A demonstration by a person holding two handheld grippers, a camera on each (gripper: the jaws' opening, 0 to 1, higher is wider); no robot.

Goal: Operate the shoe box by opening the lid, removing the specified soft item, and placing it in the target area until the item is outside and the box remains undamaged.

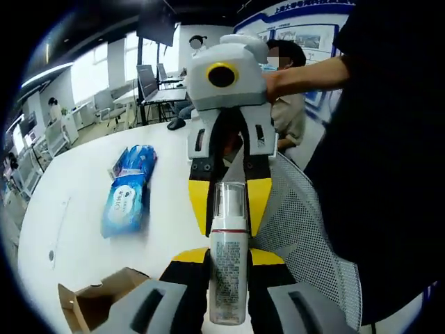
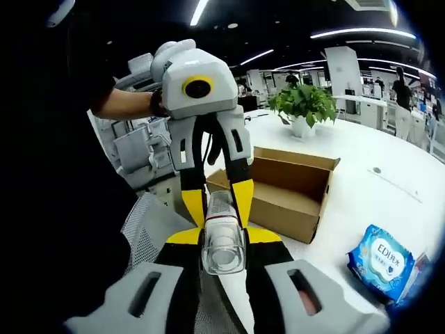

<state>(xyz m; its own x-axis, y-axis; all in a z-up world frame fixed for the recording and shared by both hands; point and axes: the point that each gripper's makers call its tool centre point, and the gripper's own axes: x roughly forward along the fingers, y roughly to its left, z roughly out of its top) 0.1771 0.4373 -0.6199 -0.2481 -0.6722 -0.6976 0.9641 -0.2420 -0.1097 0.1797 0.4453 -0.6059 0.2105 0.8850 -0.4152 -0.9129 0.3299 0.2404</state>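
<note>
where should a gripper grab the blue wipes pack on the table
Grip the wipes pack across its short width near the middle, coming down from above. It lies flat on the white table, long and soft, so its two long edges are the likeliest faces for the jaws. Both grippers are now busy with the bottle, so one would have to let go first.

Clear glossy plastic bottle [image 1: 228, 268], matt brown cardboard box [image 2: 285, 191], shiny blue plastic wipes pack [image 1: 128, 191], smooth white table [image 1: 83, 229]
</note>
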